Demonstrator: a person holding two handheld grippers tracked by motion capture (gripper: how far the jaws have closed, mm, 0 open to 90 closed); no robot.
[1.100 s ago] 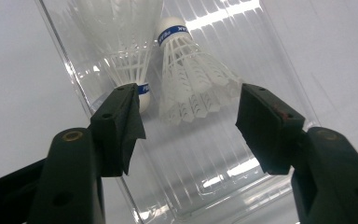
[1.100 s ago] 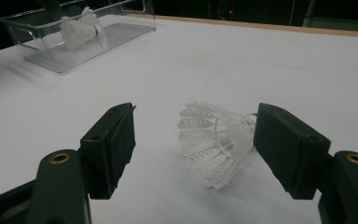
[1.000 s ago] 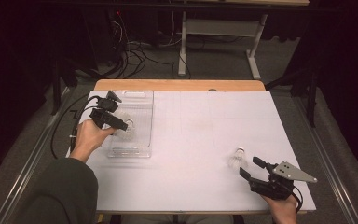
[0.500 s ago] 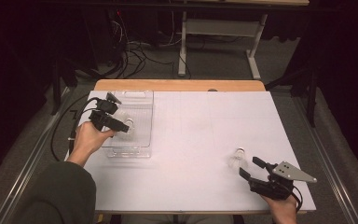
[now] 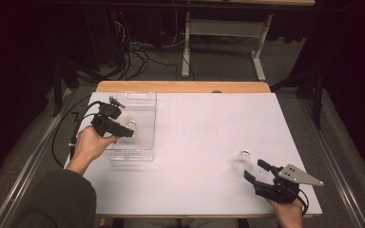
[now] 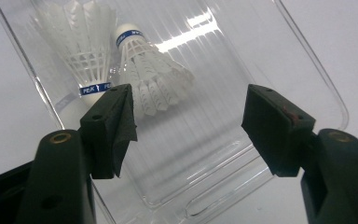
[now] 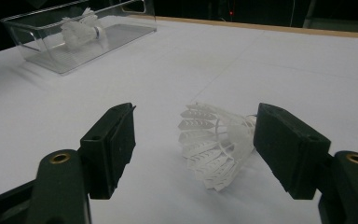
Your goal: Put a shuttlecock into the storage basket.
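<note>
Table (image 5: 190,87): covered by a white sheet (image 5: 204,142).
Far left: clear tray (image 5: 145,118).
Near right: shuttlecock (image 5: 242,161).

bench (image 5: 195,142): I see a white top, with a pale wood strip along the far edge.
tray (image 6: 223,116): I see clear plastic, its floor ribbed in fine lines.
shuttlecock in the tray (image 6: 154,74): I see white feathers, a white cap, and a blue band with white lettering.
second shuttlecock in the tray (image 6: 81,42): I see the same white, with the same blue band.
shuttlecock on the bench (image 7: 214,142): I see all white.
left gripper (image 6: 189,119): I see black.
right gripper (image 7: 193,140): I see black, with brass-coloured rivets and a grey plate on top.
</note>
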